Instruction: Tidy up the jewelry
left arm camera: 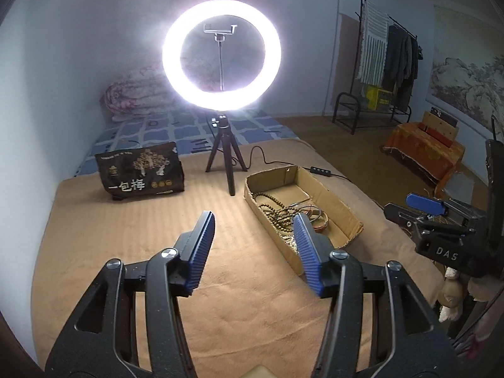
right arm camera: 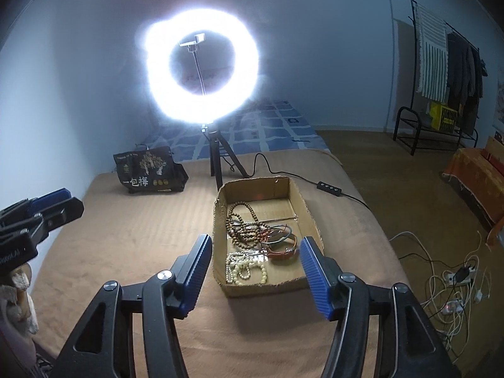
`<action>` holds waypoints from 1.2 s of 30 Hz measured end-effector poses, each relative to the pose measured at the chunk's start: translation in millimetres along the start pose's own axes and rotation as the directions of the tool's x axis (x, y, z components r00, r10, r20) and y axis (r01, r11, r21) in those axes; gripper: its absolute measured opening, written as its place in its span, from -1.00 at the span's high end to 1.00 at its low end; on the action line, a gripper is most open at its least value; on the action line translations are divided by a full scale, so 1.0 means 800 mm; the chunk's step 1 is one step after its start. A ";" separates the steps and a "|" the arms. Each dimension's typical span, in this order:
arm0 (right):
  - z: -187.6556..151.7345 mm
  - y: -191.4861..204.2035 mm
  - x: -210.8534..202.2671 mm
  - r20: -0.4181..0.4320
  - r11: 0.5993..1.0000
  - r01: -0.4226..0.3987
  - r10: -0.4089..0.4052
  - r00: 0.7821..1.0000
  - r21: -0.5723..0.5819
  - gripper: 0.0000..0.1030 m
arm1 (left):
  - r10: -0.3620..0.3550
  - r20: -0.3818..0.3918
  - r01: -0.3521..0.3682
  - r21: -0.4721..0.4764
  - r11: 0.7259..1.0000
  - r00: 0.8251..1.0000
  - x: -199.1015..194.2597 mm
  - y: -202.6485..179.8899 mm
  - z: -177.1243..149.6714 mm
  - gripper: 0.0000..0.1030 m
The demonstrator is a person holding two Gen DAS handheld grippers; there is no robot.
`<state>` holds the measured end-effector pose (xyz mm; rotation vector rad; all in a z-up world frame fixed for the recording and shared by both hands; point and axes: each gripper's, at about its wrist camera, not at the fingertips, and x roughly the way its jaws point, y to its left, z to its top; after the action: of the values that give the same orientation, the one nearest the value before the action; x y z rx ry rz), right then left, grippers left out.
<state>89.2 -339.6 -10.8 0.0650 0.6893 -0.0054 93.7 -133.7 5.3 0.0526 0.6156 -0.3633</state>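
Jewelry, mixed lot, lies in a shallow cardboard box [right arm camera: 220,220] on a tan blanket [right arm camera: 132,236] spread over a bed.

Contents of box:
- Brown wooden bead strands [right arm camera: 241,223], looped and tangled, at the box's left-centre, near its left wall.
- White bead strand [right arm camera: 244,267], bunched at the near left corner.
- Bangles [right arm camera: 282,242], several, red-brown and greenish, overlapping one another just right of the brown beads.
- Far end of the box floor bare.

Left gripper [left arm camera: 253,223]: jaws wide apart, nothing between them, held over the blanket just left of the box; its right pad overlaps the box's near left wall in the left wrist view. It also shows at the left edge of the right wrist view [right arm camera: 47,208].

Right gripper [right arm camera: 255,245]: jaws wide apart, nothing held, framing the near end of the box from above, pads to either side of it. It shows at the right edge of the left wrist view [left arm camera: 425,208].

Surroundings:
- Ring light [right arm camera: 201,66], lit, on a black tripod [right arm camera: 220,163] standing on the blanket just behind the box.
- Cable with inline switch [right arm camera: 329,186] running off to the right behind the box.
- Black snack bag [right arm camera: 148,170], upright, left of the tripod.
- Blue patterned sheet [left arm camera: 176,132] beyond the blanket.
- Clothes rack [right arm camera: 447,72] against the far right wall.
- Power strips and white cords [right arm camera: 453,289] on the floor, right.
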 end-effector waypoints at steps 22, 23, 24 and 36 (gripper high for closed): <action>-0.012 0.002 -0.033 0.094 0.993 0.119 -0.119 0.988 0.009 -0.99 | 0.036 0.098 -0.044 0.072 0.996 0.995 -0.053 -0.016 -0.018 -0.99; -0.012 0.001 -0.031 0.089 0.993 0.118 -0.119 0.989 0.016 -0.99 | 0.042 0.093 -0.049 0.071 0.996 0.995 -0.053 -0.015 -0.019 -0.99; -0.012 0.000 -0.029 0.083 0.993 0.115 -0.116 0.990 0.020 -0.99 | 0.047 0.087 -0.053 0.066 0.996 0.995 -0.051 -0.015 -0.020 -0.99; -0.013 -0.004 -0.033 0.083 0.991 0.130 -0.131 0.988 0.017 -0.99 | 0.053 0.045 -0.055 0.048 0.997 0.998 -0.043 -0.017 -0.025 -0.99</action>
<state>62.2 -342.9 -2.5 0.0309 0.6083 -0.1373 52.0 -132.7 9.1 0.1081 0.5615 -0.3260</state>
